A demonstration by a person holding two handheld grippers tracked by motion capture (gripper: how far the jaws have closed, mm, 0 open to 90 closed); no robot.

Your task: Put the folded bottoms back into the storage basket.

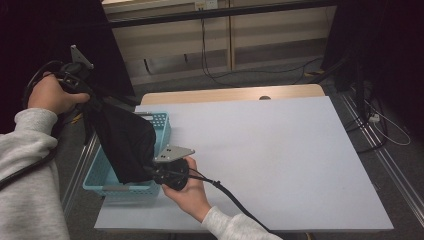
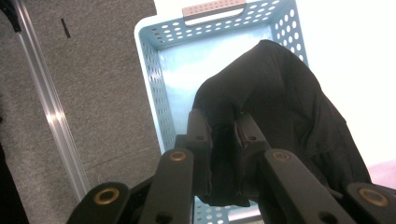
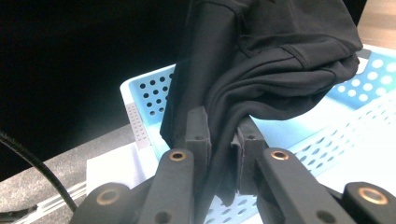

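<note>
A black garment (image 1: 124, 142) hangs stretched between my two grippers above a light blue perforated basket (image 1: 161, 121) at the table's left edge. My left gripper (image 1: 91, 102) is raised at the upper left, shut on one end of the cloth. In the left gripper view the cloth (image 2: 280, 98) is pinched between the pads (image 2: 198, 133), with the basket (image 2: 154, 79) below. My right gripper (image 1: 154, 171) is low beside the basket's near right corner, shut on the other end. The right gripper view shows folded cloth (image 3: 275, 60) squeezed between its pads (image 3: 197, 128).
The white table top (image 1: 280, 160) stretches to the right of the basket. A metal rail (image 2: 51, 112) and grey carpet lie left of the table. Cables (image 1: 220, 75) run over the floor at the back, with dark curtains on both sides.
</note>
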